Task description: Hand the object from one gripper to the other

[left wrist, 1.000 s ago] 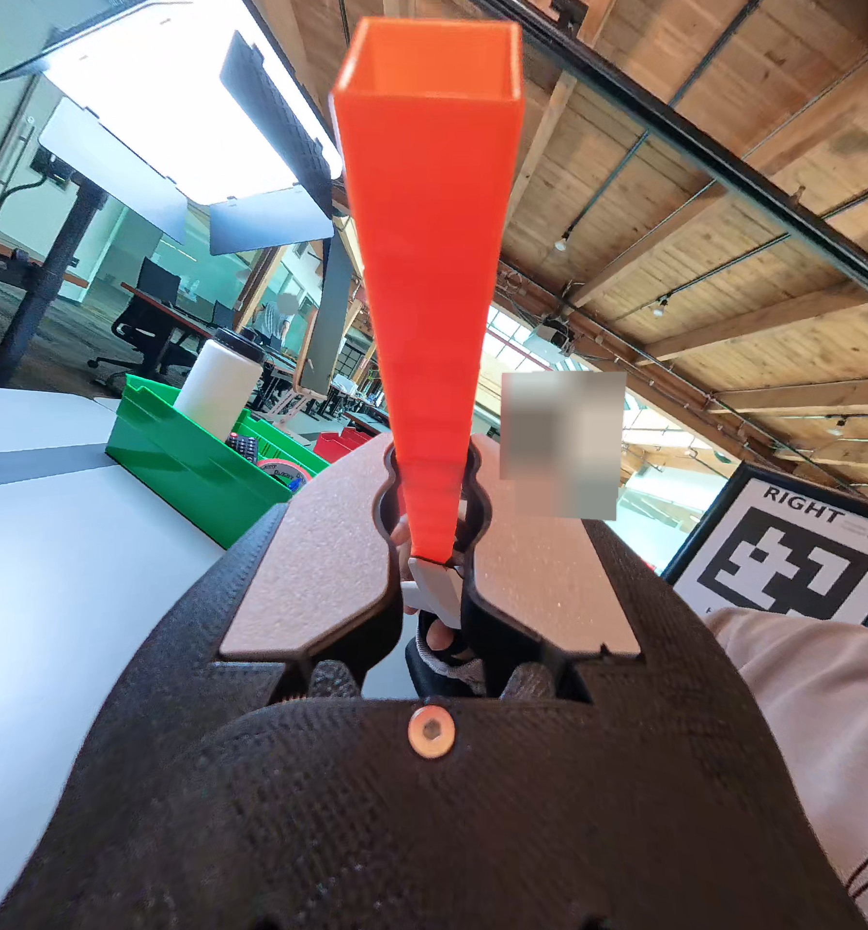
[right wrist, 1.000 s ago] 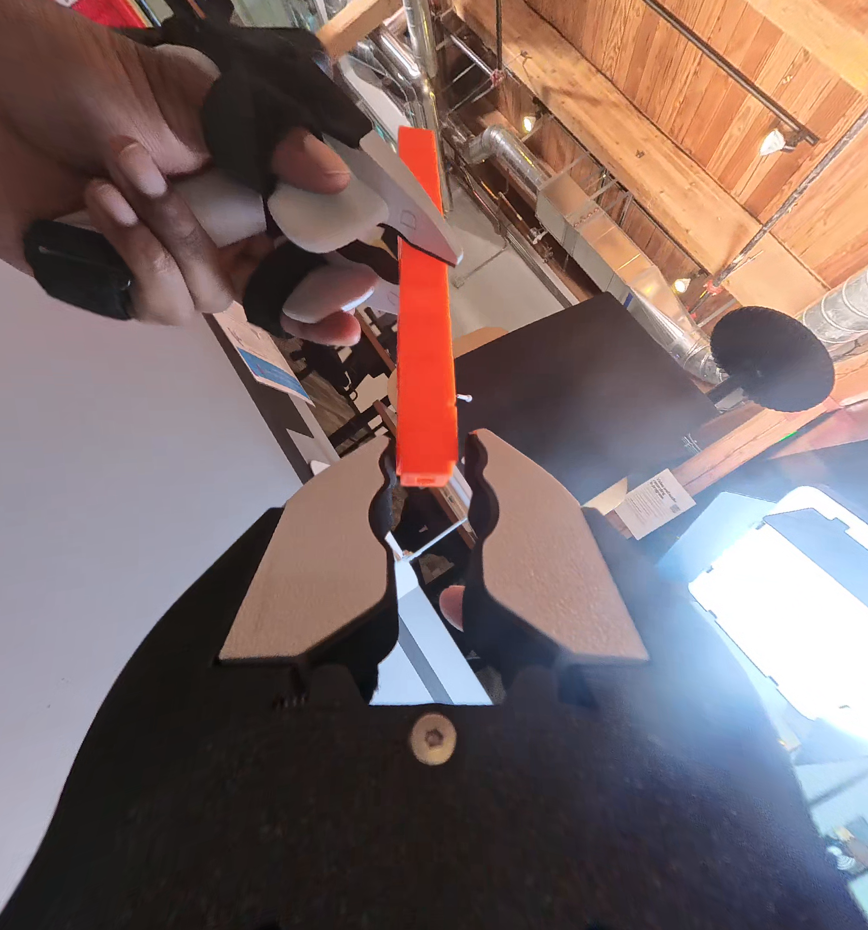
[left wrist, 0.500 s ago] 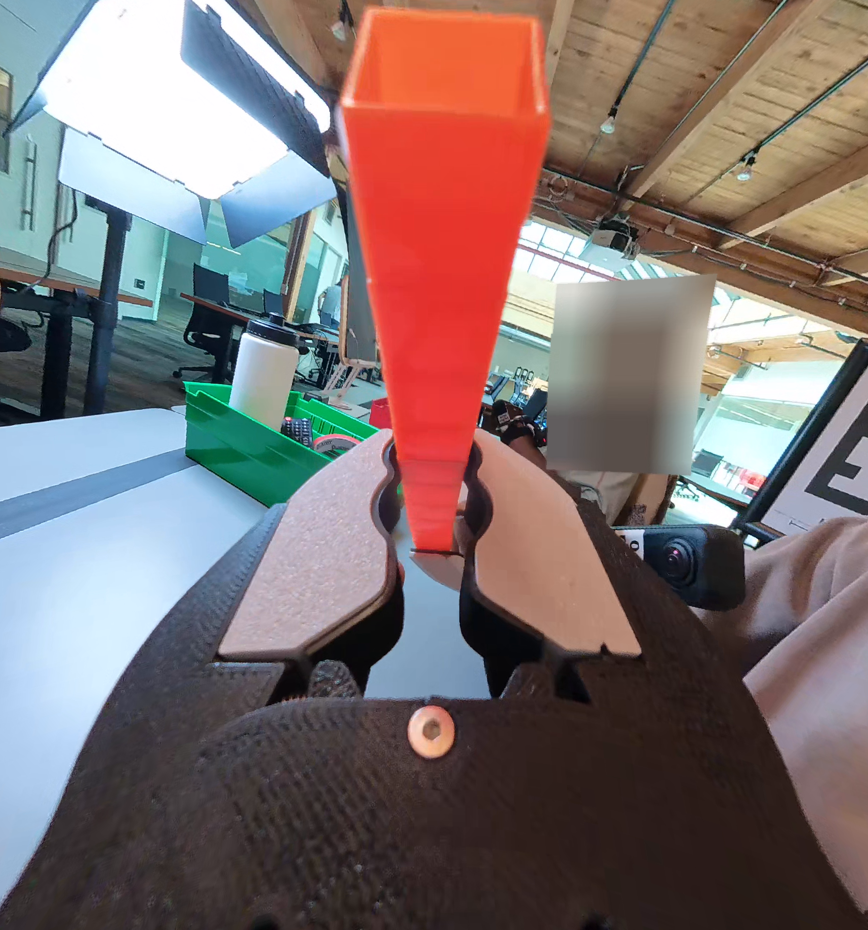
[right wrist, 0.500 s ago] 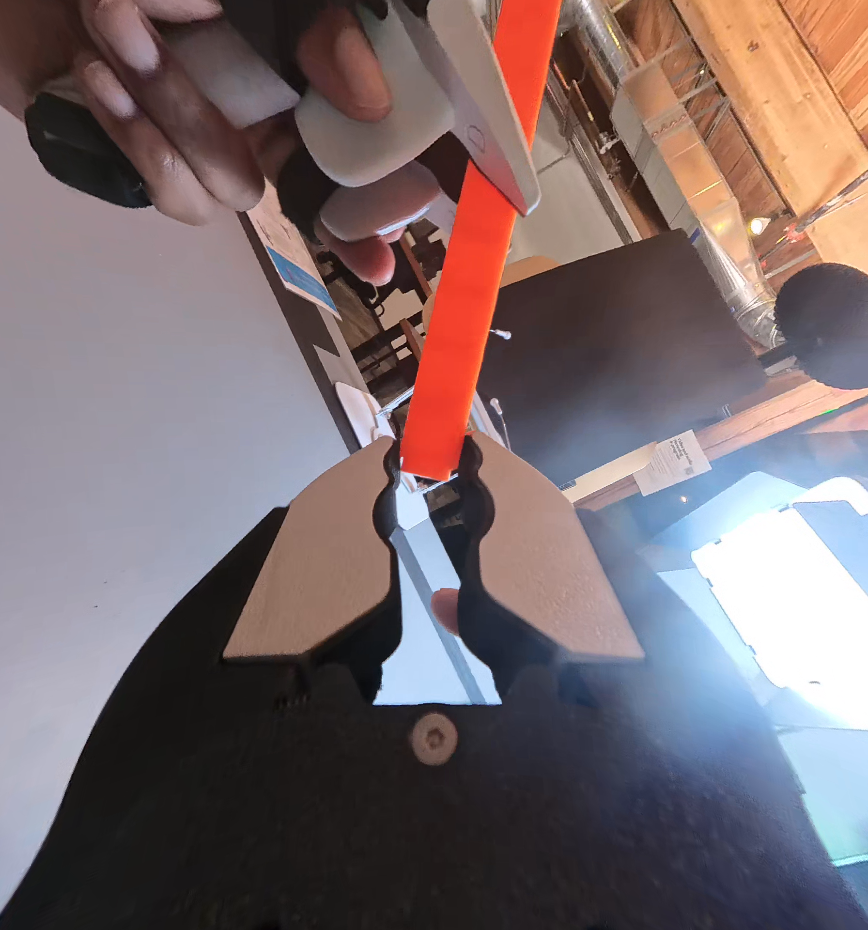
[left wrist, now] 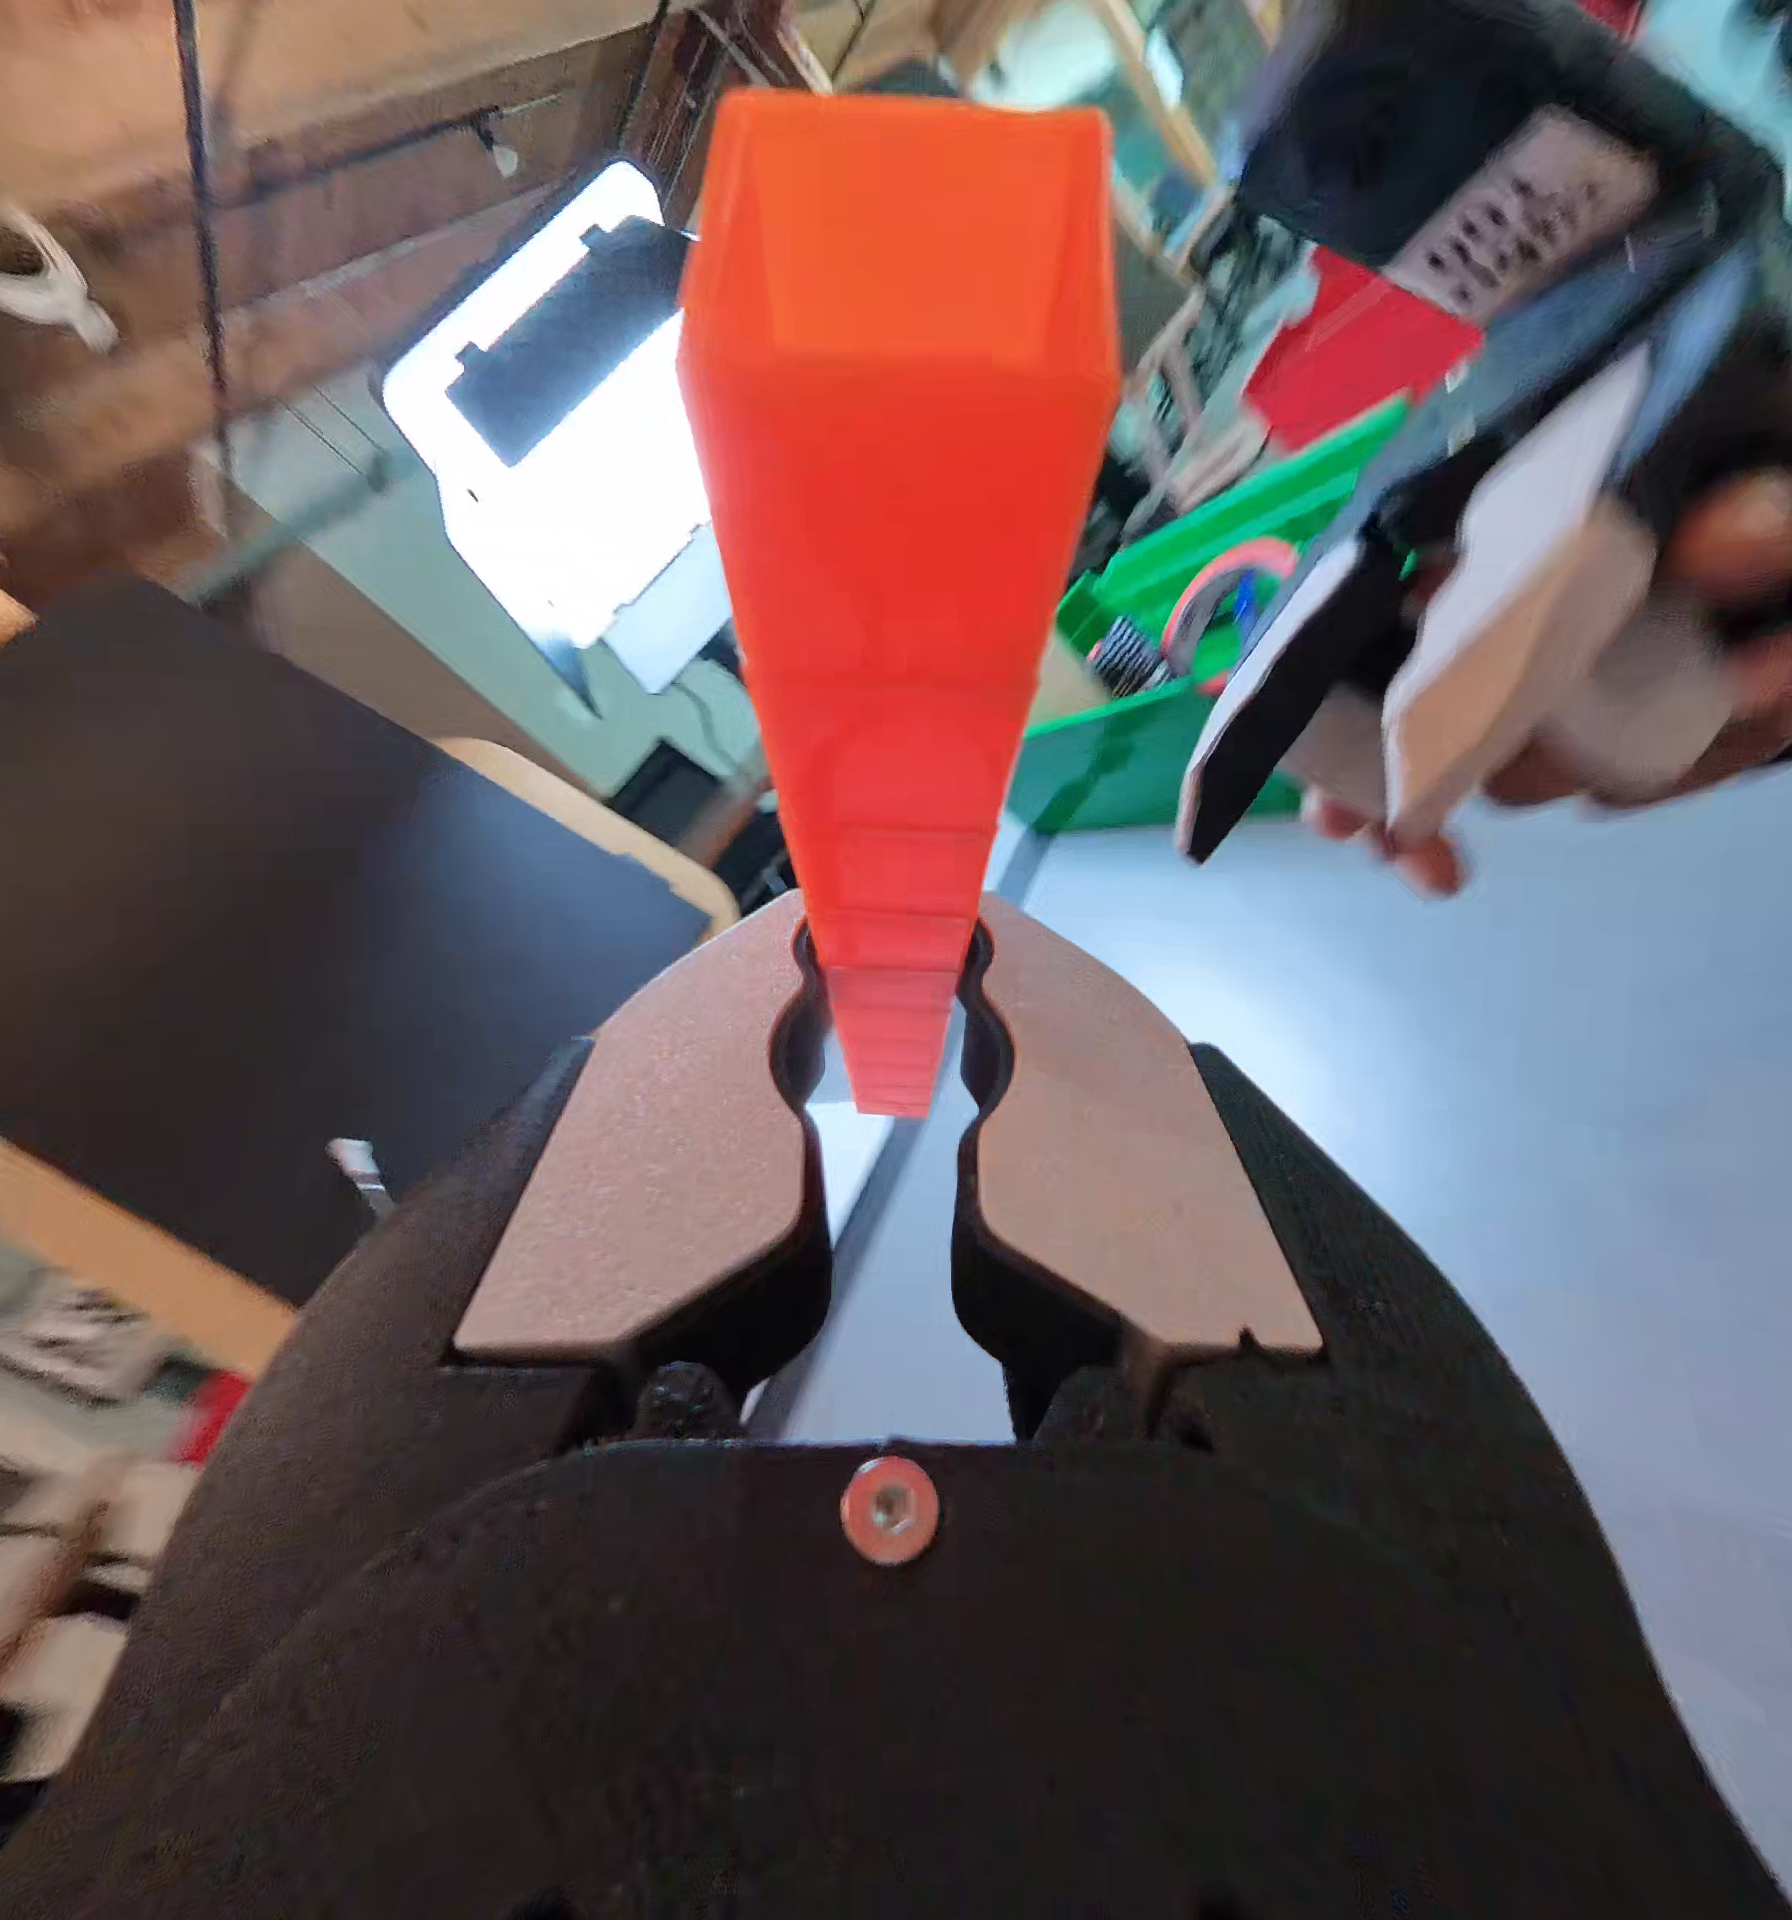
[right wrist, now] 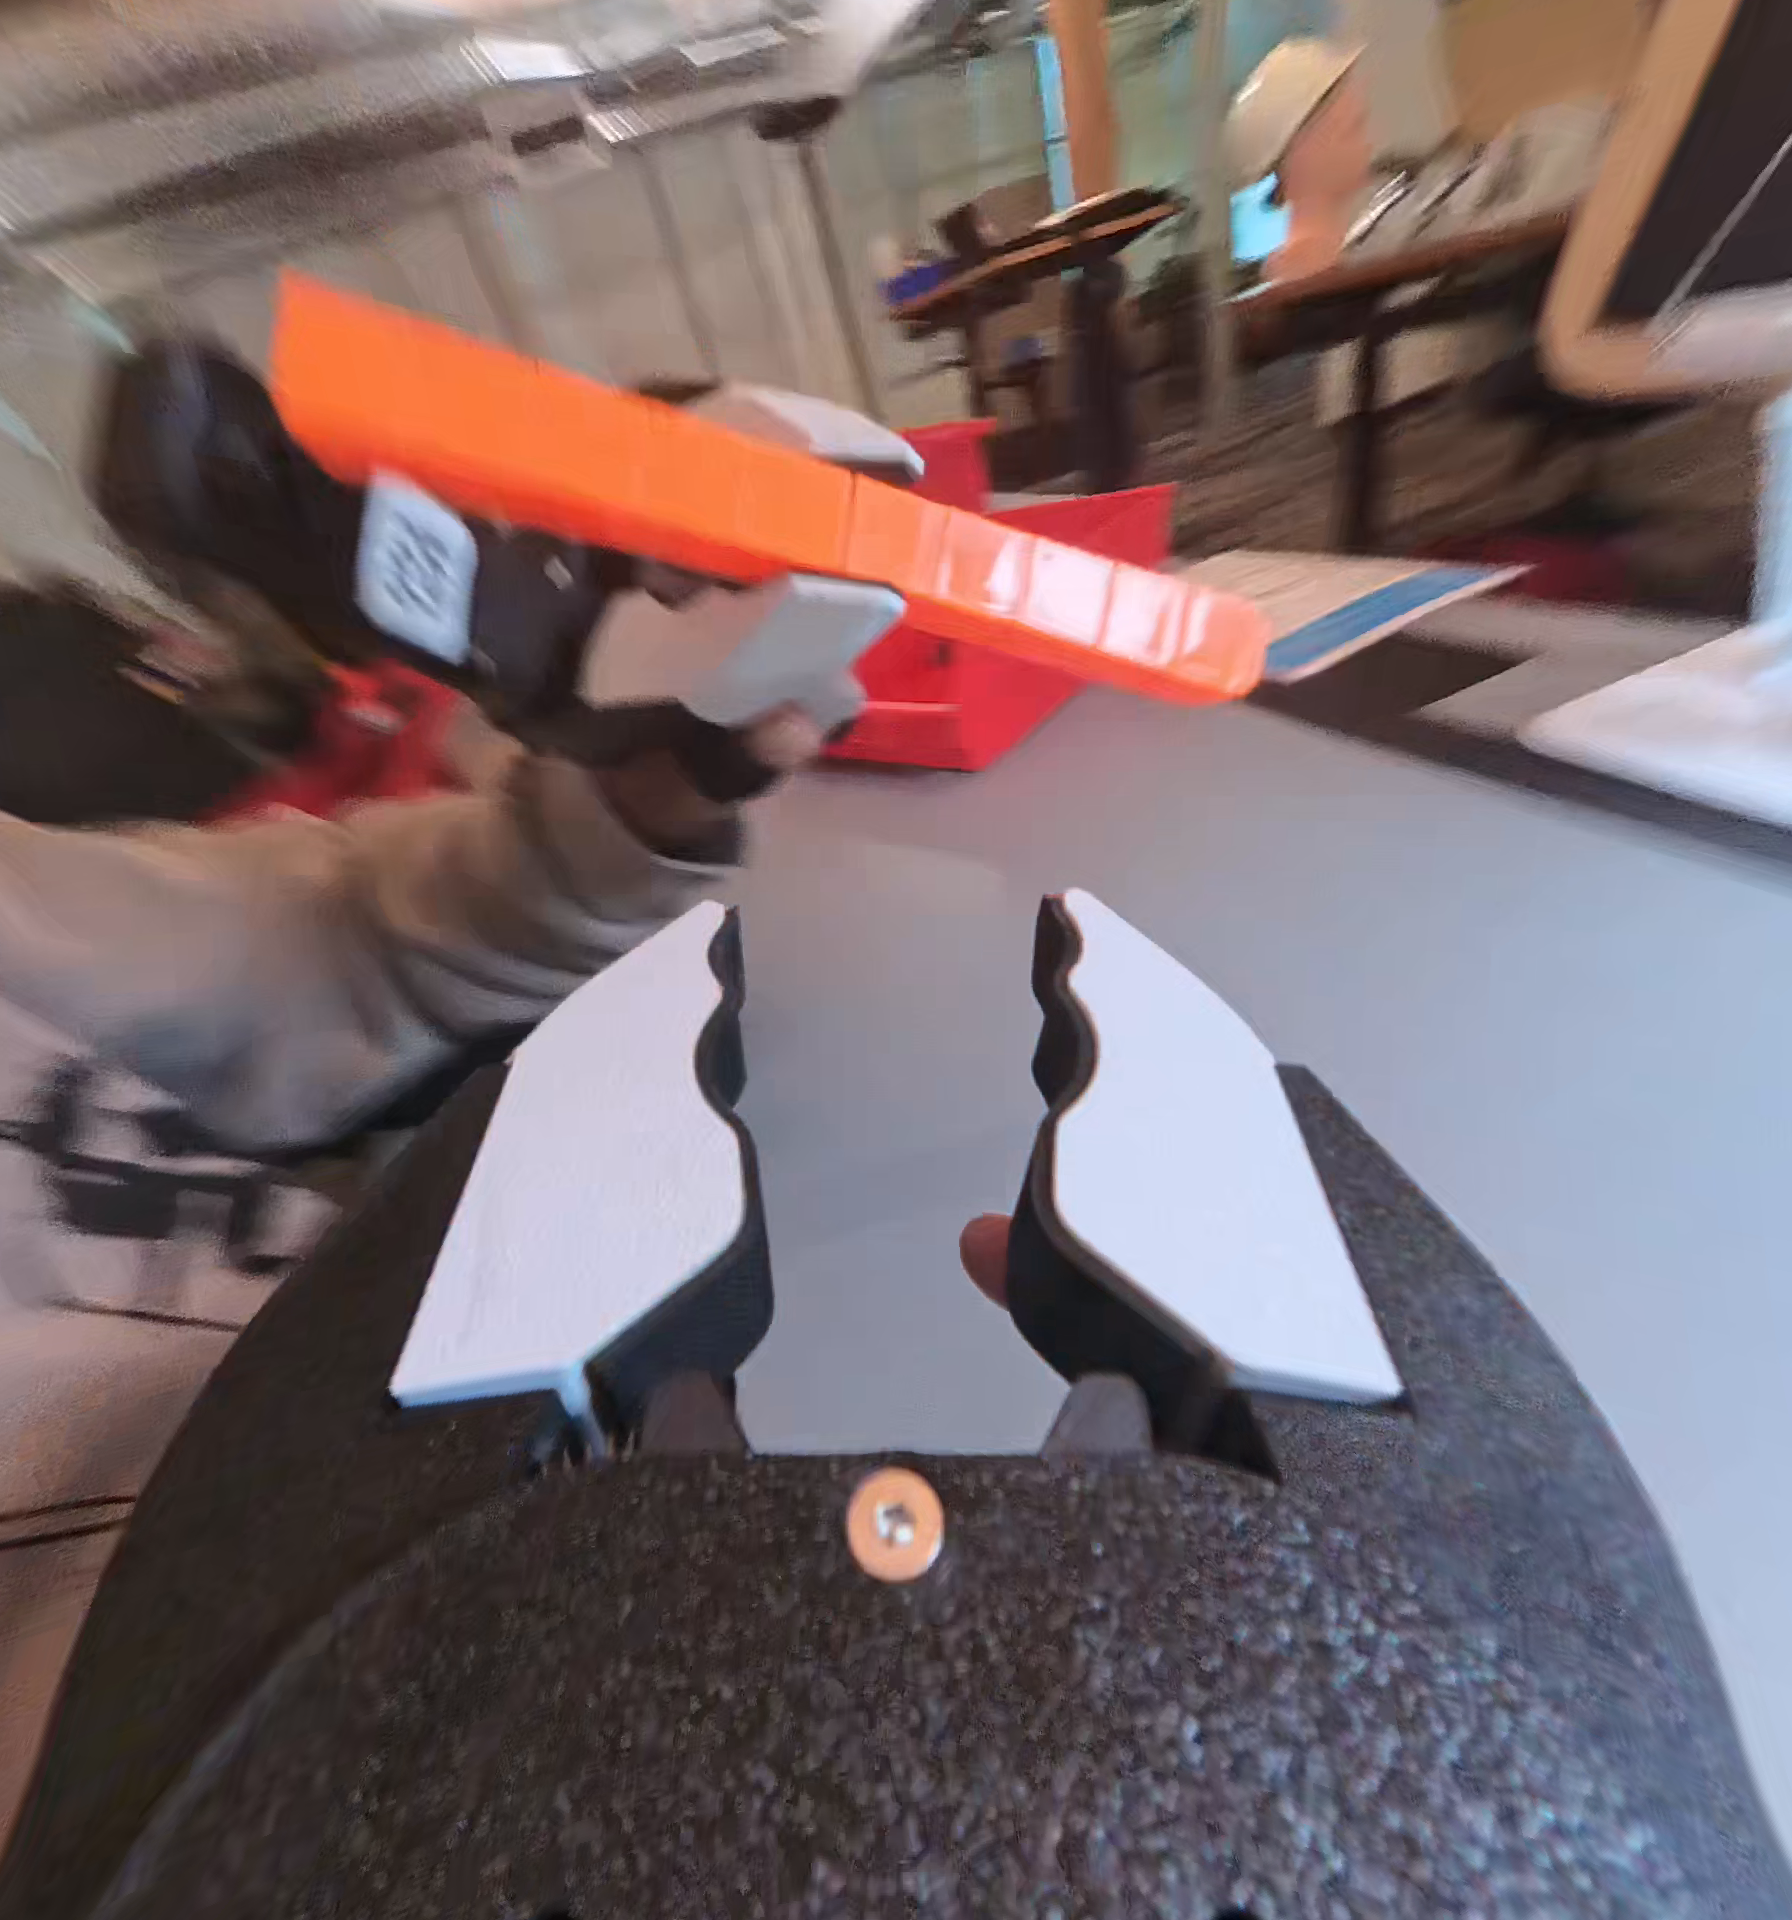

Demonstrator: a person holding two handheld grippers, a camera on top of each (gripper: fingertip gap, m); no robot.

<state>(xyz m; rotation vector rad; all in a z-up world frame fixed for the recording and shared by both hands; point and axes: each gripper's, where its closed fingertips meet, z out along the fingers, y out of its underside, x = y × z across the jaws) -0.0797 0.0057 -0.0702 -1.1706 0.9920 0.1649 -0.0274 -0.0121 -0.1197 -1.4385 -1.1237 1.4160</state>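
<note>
Nearest in the left wrist view, the left gripper (left wrist: 892, 1023) has its fingers (left wrist: 663, 1153) clenched on the narrow end of the orange bar (left wrist: 897, 582), a hollow square-section piece whose long axis runs straight forward from the grip, open end away. In the right wrist view, the right gripper (right wrist: 887, 997) is spread wide with nothing between its fingers (right wrist: 1183, 1174), over the grey table (right wrist: 1391, 1039). Farther off there, the same orange bar (right wrist: 746, 499) slants across, its free end pointing right and slightly down, well apart from the right gripper. Judging by this, the bar now rests solely with the left gripper. Beyond lie a green bin (left wrist: 1141, 748) and a red bin (right wrist: 975, 623).
</note>
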